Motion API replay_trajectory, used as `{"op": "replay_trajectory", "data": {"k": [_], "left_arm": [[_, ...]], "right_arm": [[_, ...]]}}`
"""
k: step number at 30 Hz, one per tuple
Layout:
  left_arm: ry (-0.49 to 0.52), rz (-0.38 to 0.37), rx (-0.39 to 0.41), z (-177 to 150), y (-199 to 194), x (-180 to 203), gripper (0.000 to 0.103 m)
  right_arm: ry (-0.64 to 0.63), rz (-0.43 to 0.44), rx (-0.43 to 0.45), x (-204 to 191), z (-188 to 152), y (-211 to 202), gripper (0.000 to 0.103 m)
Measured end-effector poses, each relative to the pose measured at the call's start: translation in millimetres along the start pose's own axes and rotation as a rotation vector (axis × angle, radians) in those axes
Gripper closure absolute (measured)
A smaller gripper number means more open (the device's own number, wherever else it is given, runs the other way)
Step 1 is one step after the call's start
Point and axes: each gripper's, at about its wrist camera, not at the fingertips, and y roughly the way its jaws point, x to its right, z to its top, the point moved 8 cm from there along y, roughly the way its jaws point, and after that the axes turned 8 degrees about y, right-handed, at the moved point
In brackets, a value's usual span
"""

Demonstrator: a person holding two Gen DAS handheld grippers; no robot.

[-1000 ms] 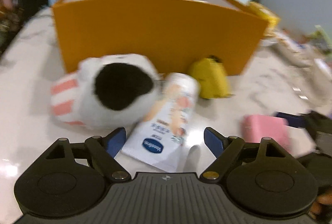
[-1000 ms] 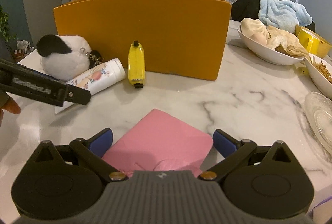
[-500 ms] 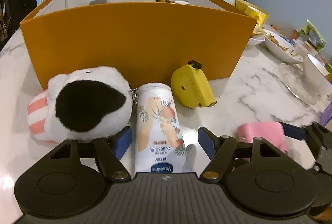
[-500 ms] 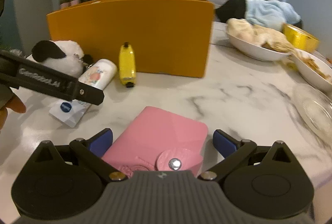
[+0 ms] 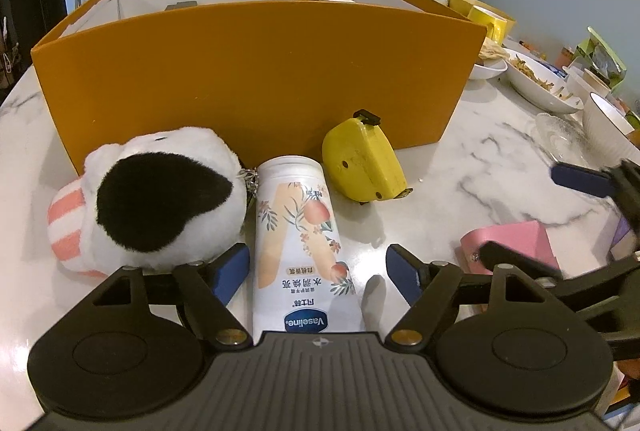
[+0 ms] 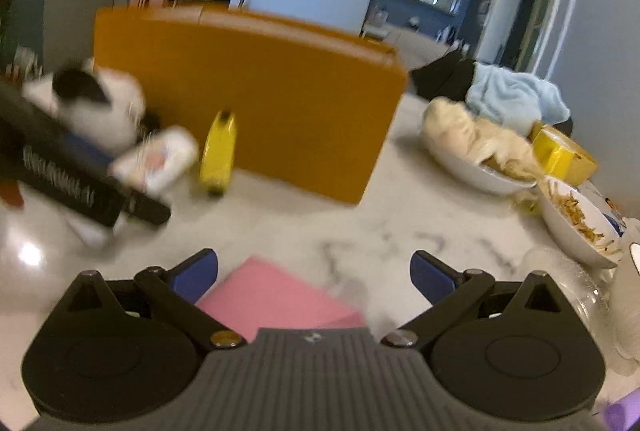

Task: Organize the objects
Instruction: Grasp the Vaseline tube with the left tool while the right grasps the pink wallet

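Observation:
A white Vaseline lotion tube point(image 5: 298, 231) lies on the marble table between the fingers of my left gripper point(image 5: 316, 271). Its jaws are opening, and both pads stand clear of the tube. A black-and-white plush toy point(image 5: 160, 195) with a pink striped part touches the left finger. A yellow tape measure point(image 5: 362, 159) rests beyond the tube, against the orange box point(image 5: 256, 71). My right gripper point(image 6: 314, 273) is open around a pink wallet point(image 6: 272, 301). In the left wrist view the pink wallet point(image 5: 516, 241) lies at the right with a blue right-gripper finger point(image 5: 576, 177) behind it.
The orange box point(image 6: 260, 91) is open at the top, with a few items inside. Bowls of food point(image 6: 476, 151), a yellow container point(image 6: 560, 151), a glass dish point(image 5: 560, 139) and a blue towel point(image 6: 516, 91) crowd the table's right side. A purple thing point(image 6: 620, 415) shows at the lower right.
The left gripper has lined up with the tube, which now lies straight between its fingers. The right wrist view has tilted up and the wallet's clasp has slipped under the gripper body.

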Motion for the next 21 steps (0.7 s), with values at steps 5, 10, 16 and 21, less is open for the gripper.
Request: {"op": "replay_trajectory", "data": {"k": [5, 10, 16, 21], "left_arm": [[0.031, 0.009, -0.006, 0, 1, 6, 0.015], [0.039, 0.019, 0.000, 1, 3, 10, 0.015], [0.045, 0.043, 0.009, -1, 3, 12, 0.015], [0.050, 0.071, 0.017, 1, 3, 13, 0.042]], "right_arm": [[0.149, -0.029, -0.083, 2, -22, -13, 0.001], [0.187, -0.066, -0.086, -7, -38, -12, 0.001], [0.213, -0.085, -0.087, -16, -46, -11, 0.001], [0.225, -0.076, -0.092, -14, -47, -11, 0.001]]}}
